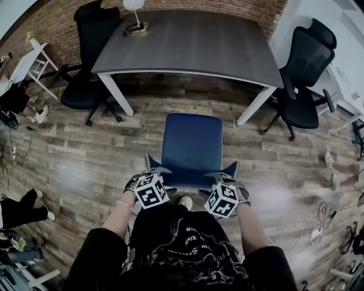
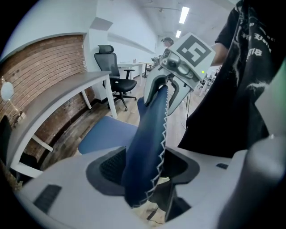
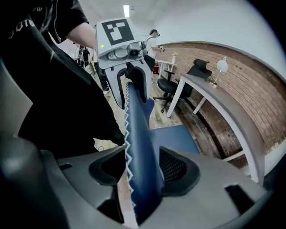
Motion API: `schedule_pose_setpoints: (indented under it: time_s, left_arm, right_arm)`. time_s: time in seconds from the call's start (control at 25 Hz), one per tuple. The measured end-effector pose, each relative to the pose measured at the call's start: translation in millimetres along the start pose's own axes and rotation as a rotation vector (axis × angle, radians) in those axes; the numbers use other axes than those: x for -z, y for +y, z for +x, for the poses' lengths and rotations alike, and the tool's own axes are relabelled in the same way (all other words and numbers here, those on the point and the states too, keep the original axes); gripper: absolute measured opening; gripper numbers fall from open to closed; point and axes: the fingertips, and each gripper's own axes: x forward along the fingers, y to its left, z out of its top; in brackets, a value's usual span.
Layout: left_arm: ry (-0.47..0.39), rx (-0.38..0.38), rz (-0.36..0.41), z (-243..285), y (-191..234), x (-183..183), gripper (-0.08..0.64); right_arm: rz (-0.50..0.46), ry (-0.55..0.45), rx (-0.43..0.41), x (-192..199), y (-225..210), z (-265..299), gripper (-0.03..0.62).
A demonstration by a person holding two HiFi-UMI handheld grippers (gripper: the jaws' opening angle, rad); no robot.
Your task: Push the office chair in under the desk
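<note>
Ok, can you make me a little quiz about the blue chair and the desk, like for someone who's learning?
1. Pick one. The chair stands: A) tucked under the desk, B) out in front of the desk, C) on top of the desk.
2. True or false: the lamp sits on the floor.
3. Fill in: the left gripper and the right gripper each have the chair's ____ between their fingers.

Key: 1 B. 2 false, it is on the desk. 3 backrest.
</note>
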Motion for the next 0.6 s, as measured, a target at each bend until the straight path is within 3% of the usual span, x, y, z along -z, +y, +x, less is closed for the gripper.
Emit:
schedule_pose_setpoints:
  time_s: [0.24, 0.6]
  left_arm:
    - [0.061, -0.012, 0.019, 9, 7, 7, 0.233]
    - [0.126, -0.062, 0.103, 21, 13, 12, 0.176]
  right_arm:
    - [-0.02, 0.039, 0.046, 4, -5, 10, 0.175]
    - [0.01, 0.049, 0.014, 4, -9, 10, 0.117]
